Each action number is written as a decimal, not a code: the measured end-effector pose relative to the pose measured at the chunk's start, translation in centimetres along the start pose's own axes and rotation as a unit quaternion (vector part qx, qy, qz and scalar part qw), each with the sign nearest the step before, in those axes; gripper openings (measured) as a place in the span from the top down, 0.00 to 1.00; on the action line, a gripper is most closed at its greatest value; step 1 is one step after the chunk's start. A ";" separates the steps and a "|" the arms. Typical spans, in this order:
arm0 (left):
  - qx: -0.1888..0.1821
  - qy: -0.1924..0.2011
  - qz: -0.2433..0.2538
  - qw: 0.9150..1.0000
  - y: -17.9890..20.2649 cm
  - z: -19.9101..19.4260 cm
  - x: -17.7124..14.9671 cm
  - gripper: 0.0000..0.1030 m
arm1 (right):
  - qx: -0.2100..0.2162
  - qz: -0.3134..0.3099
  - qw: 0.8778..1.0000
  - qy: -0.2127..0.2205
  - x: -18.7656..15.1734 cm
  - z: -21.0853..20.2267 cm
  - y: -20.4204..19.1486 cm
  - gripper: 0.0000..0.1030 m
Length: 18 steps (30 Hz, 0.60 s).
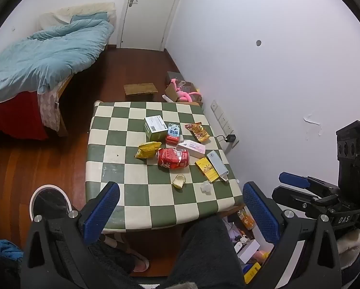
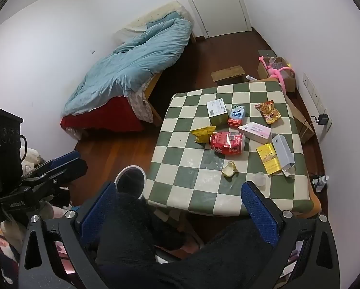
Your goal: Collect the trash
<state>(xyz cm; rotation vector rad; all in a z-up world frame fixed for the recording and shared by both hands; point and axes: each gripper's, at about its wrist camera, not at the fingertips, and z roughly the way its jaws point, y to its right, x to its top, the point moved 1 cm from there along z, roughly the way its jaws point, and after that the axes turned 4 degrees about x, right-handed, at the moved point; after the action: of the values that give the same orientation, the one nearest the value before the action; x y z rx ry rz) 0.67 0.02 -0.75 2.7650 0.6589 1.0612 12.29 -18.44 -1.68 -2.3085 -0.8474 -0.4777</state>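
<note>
Both grippers hang above the person's dark-trousered lap, short of the table, with fingers spread wide and nothing between them: the left gripper (image 1: 180, 212) frames the near edge of the checkered table (image 1: 136, 207), and the right gripper (image 2: 180, 212) does the same from the other side. Just outside the left gripper's left finger (image 1: 103, 207) sits a round white-rimmed bin (image 1: 50, 202) on the wood floor. Ahead of the fingers, on the near part of the cloth, lie a crumpled pale scrap (image 1: 178, 181) and a small clear plastic cup (image 1: 206, 187). Past these, roughly centred between the fingertips, a dented red can (image 1: 173, 158) lies on its side, touching a yellow snack wrapper (image 1: 147, 149). Toward the right finger's side rest a yellow box (image 1: 207, 169) and a grey carton (image 1: 217, 165). Farther on come a pink-white box (image 1: 191, 148), a green box (image 1: 155, 128), a blue packet (image 1: 174, 130) and a red-gold wrapper (image 1: 197, 132). Beyond the table stands a bed (image 1: 45, 55) with a blue quilt.
</note>
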 end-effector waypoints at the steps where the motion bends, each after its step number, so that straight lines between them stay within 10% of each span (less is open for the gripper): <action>1: 0.000 0.000 0.000 1.000 0.0 0.0 0.0 0.00 | -0.003 -0.002 1.000 0.000 0.0 0.0 0.0 0.00; 18: -0.003 -0.001 -0.005 1.000 -1.0 0.0 -0.8 0.00 | 0.005 -0.013 1.000 -0.007 0.4 0.5 -0.6 0.00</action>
<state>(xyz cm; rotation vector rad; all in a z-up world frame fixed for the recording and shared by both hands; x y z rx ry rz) -0.21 0.57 -1.52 2.7538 0.6669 1.0557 12.27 -17.57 -1.55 -2.2962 -0.8862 -0.4674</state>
